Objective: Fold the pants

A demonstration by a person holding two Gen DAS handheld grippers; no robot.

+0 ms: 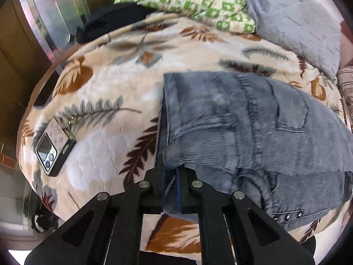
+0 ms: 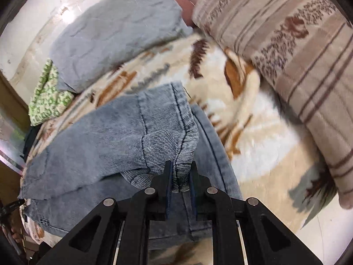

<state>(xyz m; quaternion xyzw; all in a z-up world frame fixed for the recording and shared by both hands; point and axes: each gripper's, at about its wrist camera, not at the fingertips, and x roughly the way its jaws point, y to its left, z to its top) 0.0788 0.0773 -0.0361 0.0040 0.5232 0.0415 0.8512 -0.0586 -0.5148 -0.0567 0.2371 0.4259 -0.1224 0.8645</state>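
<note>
While both grippers pinch folds of denim, the pants [image 1: 253,137] lie doubled over on a bed spread with a leaf-print blanket [image 1: 106,84]. Seen from the left wrist, the left gripper [image 1: 174,176] has its jaws pressed together on a thin edge of the pants at the folded stack's 7 o'clock corner, with blue cloth showing between the black fingers. Seen from the right wrist, the right gripper [image 2: 180,176] has its jaws narrowly parted and clamped on a thicker bunch of ribbed denim, a seam corner of the top layer, with more of the pants [image 2: 106,137] spreading toward 9 o'clock below it. A row of rivets marks the waistband at 5 o'clock in the left view. A phone [image 1: 54,148] in a patterned case lies face down on the blanket at 9 o'clock from the pants, well apart from them. At the head of the bed, toward 12 o'clock, a green-checked quilt [image 1: 198,2] sits beside a grey pillow [image 1: 295,22]; the right view also shows a brown striped pillow [image 2: 297,50] at 2 o'clock, blurred.
</note>
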